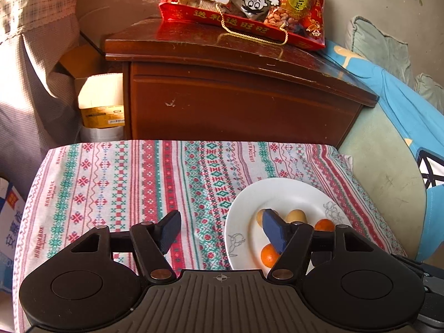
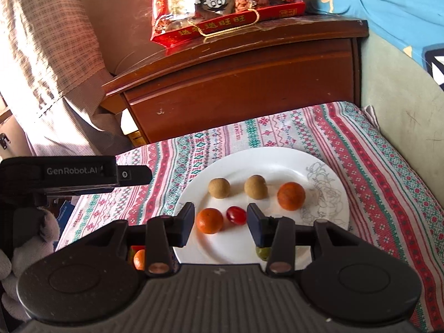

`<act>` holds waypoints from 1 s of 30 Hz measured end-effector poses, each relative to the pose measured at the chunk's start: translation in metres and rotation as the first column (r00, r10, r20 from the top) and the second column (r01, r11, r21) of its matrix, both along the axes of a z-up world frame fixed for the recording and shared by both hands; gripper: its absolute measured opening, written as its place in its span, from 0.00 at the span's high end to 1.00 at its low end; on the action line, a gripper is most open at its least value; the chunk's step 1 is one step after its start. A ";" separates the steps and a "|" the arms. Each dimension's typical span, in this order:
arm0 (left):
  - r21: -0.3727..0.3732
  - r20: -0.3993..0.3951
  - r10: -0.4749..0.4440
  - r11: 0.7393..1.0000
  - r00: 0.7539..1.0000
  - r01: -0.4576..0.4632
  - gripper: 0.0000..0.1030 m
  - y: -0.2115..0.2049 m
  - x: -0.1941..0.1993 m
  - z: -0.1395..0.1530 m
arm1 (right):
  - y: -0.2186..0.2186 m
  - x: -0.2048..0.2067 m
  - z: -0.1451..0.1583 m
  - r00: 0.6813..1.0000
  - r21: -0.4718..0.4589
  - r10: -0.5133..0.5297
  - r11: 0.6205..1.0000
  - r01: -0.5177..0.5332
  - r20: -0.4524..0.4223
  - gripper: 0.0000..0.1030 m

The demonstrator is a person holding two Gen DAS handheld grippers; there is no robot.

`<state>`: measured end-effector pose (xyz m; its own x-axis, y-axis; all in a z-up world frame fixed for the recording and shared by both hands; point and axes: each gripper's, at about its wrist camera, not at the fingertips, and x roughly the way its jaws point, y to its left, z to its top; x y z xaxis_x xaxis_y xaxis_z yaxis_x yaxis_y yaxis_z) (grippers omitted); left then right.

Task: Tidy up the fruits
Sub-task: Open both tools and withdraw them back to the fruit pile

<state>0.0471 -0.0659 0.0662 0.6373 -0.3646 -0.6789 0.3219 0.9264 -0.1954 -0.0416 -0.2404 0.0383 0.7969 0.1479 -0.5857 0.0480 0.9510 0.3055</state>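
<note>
Fruits: 5 lie in plain sight on the white plate [image 2: 277, 161] in the right wrist view, in 2 loose rows.
Far row: 2 tan round fruits, the left one [image 2: 219, 187] and the right one [image 2: 255, 186], then an orange citrus [image 2: 291, 196] to their right, close to the grey flower drawing on the rim.
Near row: a second orange citrus [image 2: 210, 221] touching or just beside a small red fruit [image 2: 236, 214].
Green fruit: a small green piece [image 2: 263, 253] shows at the plate's near edge, mostly hidden behind the right finger's linkage; what it is cannot be told.
Off the plate: an orange fruit [image 2: 139, 258] peeks out under the left linkage of the right gripper, beside the plate on the cloth.
Right gripper [image 2: 220, 223]: fingers spread wide, holding nothing, hanging over the near part of the plate with the near-row fruits seen between them.
Left gripper [image 1: 222, 231]: fingers spread wide and empty, over the cloth just left of the plate [image 1: 280, 191]; its right finger overlaps the plate's fruits in view.
Cloth [image 2: 360, 144]: striped red, green and white pattern under the plate.
Behind: a dark wooden cabinet [image 1: 238, 102] with a red snack bag [image 1: 244, 2] on top.
</note>
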 end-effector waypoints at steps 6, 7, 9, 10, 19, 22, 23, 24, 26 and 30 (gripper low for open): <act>-0.032 -0.046 0.049 0.998 0.998 -0.050 0.32 0.028 -0.006 0.003 | 0.018 -0.004 -0.003 0.997 -0.003 0.082 0.997 -0.082 -0.012 0.58; -0.036 -0.053 0.057 0.998 0.997 -0.059 0.32 0.033 -0.008 0.002 | 0.021 -0.005 -0.003 0.996 -0.003 0.093 0.996 -0.093 -0.016 0.58; -0.023 -0.050 0.067 0.997 0.996 -0.069 0.32 0.039 -0.012 0.002 | 0.026 -0.007 -0.005 0.993 -0.005 0.116 0.993 -0.116 -0.024 0.58; -0.025 -0.049 0.069 0.997 0.996 -0.070 0.32 0.042 -0.015 0.003 | 0.029 -0.007 -0.006 0.992 -0.007 0.125 0.992 -0.125 -0.028 0.58; -0.013 -0.057 0.077 0.997 0.995 -0.077 0.32 0.064 -0.035 -0.001 | 0.046 -0.013 -0.017 0.977 -0.008 0.196 0.980 -0.197 -0.083 0.58; -0.001 -0.078 0.075 0.997 0.994 -0.075 0.32 0.071 -0.038 -0.007 | 0.054 -0.015 -0.024 0.968 -0.010 0.230 0.973 -0.232 -0.103 0.58; 0.003 -0.089 0.076 0.997 0.993 -0.076 0.32 0.072 -0.038 -0.009 | 0.058 -0.015 -0.026 0.964 -0.010 0.246 0.969 -0.248 -0.105 0.58; 0.007 -0.101 0.079 0.997 0.992 -0.079 0.32 0.074 -0.038 -0.011 | 0.061 -0.016 -0.028 0.959 -0.009 0.263 0.964 -0.265 -0.106 0.58; 0.010 -0.116 0.085 0.996 0.990 -0.084 0.32 0.078 -0.038 -0.015 | 0.069 -0.019 -0.032 0.951 -0.017 0.291 0.955 -0.295 -0.106 0.58; 0.019 -0.127 0.086 0.996 0.988 -0.084 0.32 0.083 -0.041 -0.020 | 0.078 -0.020 -0.038 0.941 -0.032 0.324 0.944 -0.328 -0.097 0.59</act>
